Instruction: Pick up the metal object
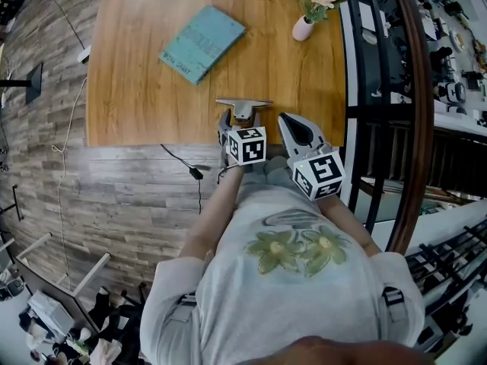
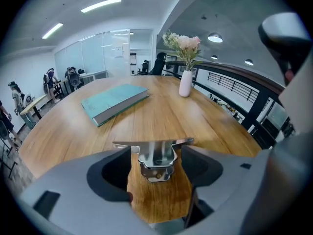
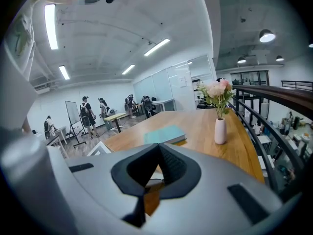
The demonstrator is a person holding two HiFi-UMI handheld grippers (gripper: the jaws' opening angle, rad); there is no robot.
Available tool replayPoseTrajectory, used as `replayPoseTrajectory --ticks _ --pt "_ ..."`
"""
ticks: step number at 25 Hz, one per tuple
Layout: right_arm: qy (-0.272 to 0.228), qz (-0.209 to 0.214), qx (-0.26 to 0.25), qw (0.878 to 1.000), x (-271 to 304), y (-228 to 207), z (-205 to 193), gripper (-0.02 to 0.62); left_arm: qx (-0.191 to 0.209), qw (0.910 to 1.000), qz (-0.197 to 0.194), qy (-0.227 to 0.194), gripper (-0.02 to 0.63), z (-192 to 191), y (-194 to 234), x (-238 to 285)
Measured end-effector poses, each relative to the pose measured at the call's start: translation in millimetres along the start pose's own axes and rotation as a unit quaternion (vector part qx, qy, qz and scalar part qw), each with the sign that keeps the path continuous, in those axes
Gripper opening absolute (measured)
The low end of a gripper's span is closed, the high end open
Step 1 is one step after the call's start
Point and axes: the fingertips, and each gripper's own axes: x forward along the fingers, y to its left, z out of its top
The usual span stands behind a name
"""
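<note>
The metal object (image 1: 242,106), a shiny bracket with a flat cross bar on top, stands on the wooden table (image 1: 137,67) close to its near edge. In the left gripper view, the metal object (image 2: 156,161) sits between the jaws of my left gripper (image 2: 155,153), which is open. Its bar lies across the jaw tips, and bare wood shows on both sides of its body. My left gripper (image 1: 240,122) points at it from the table's edge. My right gripper (image 1: 284,119) hovers just to the right. Seen in its own view, the right gripper (image 3: 159,147) is shut and empty.
A teal book (image 1: 202,42) lies on the table farther back and to the left. A small pink vase of flowers (image 1: 304,26) stands at the back right. A dark railing (image 1: 365,90) runs along the table's right side. A cable (image 1: 190,169) trails on the floor.
</note>
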Motion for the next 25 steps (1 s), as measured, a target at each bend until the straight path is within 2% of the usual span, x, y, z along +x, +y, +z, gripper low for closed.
replayPoseTrajectory --ticks 12,25 --pt "0.013 -0.008 0.004 1.000 -0.8 -0.4 -11.5 0.008 -0.021 0.9995 -0.016 0.019 0.318 -11.7 1.0 20.3" --pt "0.022 -0.011 0.001 1.000 4.0 -3.6 -15.9 0.008 -0.020 0.9996 -0.008 0.016 0.310 -9.9 0.6 30.5"
